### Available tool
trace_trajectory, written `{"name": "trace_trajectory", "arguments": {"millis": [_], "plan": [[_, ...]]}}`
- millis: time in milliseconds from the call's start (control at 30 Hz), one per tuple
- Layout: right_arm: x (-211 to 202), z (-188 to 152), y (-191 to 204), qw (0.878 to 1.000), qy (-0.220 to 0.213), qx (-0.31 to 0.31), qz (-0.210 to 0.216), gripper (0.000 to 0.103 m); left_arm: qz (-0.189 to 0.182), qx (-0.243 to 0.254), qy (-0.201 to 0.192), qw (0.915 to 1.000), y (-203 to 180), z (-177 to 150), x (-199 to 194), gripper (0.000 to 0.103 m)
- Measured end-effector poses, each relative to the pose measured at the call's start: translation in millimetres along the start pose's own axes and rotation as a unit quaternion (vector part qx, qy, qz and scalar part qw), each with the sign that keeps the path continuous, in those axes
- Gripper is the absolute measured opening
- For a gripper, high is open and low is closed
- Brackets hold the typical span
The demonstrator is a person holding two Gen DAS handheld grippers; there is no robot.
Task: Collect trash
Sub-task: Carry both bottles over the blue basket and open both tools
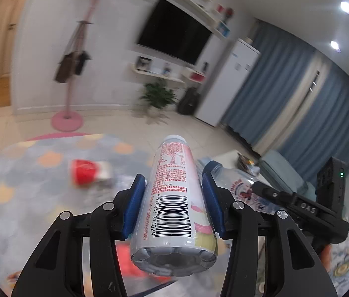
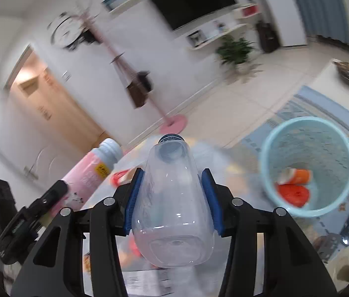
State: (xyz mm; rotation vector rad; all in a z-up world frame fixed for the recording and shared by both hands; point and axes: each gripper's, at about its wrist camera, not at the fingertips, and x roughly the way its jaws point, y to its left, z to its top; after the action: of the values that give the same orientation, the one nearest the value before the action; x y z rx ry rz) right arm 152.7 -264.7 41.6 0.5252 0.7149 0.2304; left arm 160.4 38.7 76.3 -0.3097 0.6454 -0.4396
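Note:
My left gripper (image 1: 173, 188) is shut on a white-and-pink labelled drink bottle (image 1: 174, 198), held in the air with its cap pointing away. My right gripper (image 2: 173, 190) is shut on a clear plastic bottle (image 2: 172, 205) with a dark blue cap. Each held bottle shows in the other view: the clear bottle (image 1: 238, 185) at the right, the pink bottle (image 2: 90, 173) at the left. A light blue mesh waste basket (image 2: 273, 173) stands on the rug to the right of the right gripper, with orange and red trash (image 2: 294, 188) inside. A red-and-white cup (image 1: 90, 173) lies on the rug.
A patterned blue rug (image 1: 26, 185) covers the floor below. A pink coat stand (image 1: 66, 118), a potted plant (image 1: 158, 96), a wall TV (image 1: 174, 29) and a white fridge (image 1: 226, 84) stand along the far wall. A low white table (image 2: 335, 79) carries a bowl.

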Motion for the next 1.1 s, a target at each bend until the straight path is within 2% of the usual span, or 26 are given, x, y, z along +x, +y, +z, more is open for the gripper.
{"name": "trace_trajectory", "arguments": {"millis": [133, 233, 333, 467, 600, 700, 800, 867, 933, 1100], "plan": [[-5.2, 12.7, -57.4, 0.999, -0.016, 0.038, -0.036, 0.044, -0.034, 0.024, 0.024, 0.9988, -47.6, 0.3, 45.4, 0.047], [-3.0, 14.5, -102.2, 0.995, -0.021, 0.059, -0.080, 0.044, -0.056, 0.036, 0.055, 0.9963, -81.8, -5.9, 87.2, 0.047], [6.7, 13.7, -135.9, 0.991, -0.017, 0.076, -0.112, 0.044, -0.064, 0.050, 0.086, 0.9930, -108.2, -16.7, 128.7, 0.047], [26.4, 6.4, -184.4, 0.984, 0.004, 0.101, -0.150, 0.044, -0.067, 0.053, 0.132, 0.9876, -125.8, -37.7, 178.0, 0.047], [41.7, -2.3, -215.0, 0.978, 0.023, 0.121, -0.171, 0.045, -0.062, 0.041, 0.183, 0.9802, -131.4, -60.5, 229.1, 0.047], [49.4, -8.1, -231.8, 0.974, 0.033, 0.129, -0.186, 0.045, -0.047, 0.047, 0.206, 0.9763, -132.3, -73.2, 255.5, 0.047], [54.1, -9.0, -245.7, 0.971, 0.041, 0.142, -0.188, 0.045, -0.036, 0.045, 0.222, 0.9733, -132.1, -78.8, 273.9, 0.047], [53.8, -9.3, -253.6, 0.970, 0.036, 0.148, -0.191, 0.045, -0.040, 0.039, 0.218, 0.9743, -130.6, -78.7, 275.4, 0.047], [51.3, -10.0, -254.3, 0.970, 0.035, 0.147, -0.190, 0.046, -0.044, 0.036, 0.210, 0.9759, -130.5, -75.2, 271.4, 0.054], [45.5, -12.4, -255.0, 0.970, 0.033, 0.152, -0.185, 0.046, -0.048, 0.030, 0.190, 0.9802, -126.5, -68.1, 247.9, 0.061]]}}
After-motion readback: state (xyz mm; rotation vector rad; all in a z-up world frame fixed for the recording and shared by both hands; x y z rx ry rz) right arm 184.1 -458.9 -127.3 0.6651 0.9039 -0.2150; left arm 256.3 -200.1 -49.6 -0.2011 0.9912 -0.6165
